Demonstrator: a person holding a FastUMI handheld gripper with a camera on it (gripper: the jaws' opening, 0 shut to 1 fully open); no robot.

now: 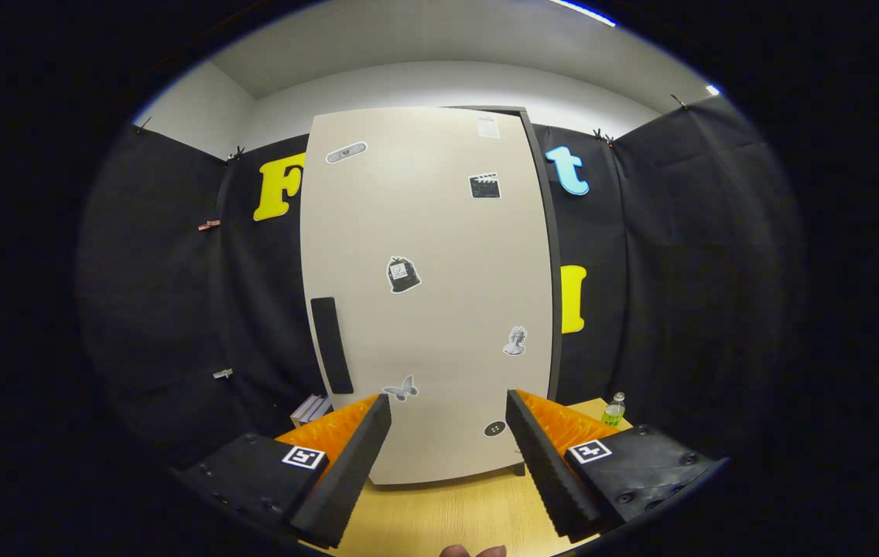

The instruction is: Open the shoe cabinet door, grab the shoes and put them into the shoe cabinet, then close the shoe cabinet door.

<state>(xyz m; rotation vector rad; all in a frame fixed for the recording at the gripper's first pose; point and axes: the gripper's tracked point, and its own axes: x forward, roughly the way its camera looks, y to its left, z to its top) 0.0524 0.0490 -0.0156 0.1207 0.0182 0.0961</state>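
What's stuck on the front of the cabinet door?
The closed cabinet door carries several stickers and a dark handle. It hides the inside. The fingers are open, holding nothing.

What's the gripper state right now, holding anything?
Gripper: open, holding nothing; fingers spread wide, facing the closed cabinet door, its dark handle just beyond the left finger.

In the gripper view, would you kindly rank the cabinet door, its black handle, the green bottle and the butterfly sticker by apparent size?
1. Cabinet door, shut, beyond the open gripper.
2. Black handle.
3 and 4. Green bottle and butterfly sticker look about alike, so I leave them unranked.
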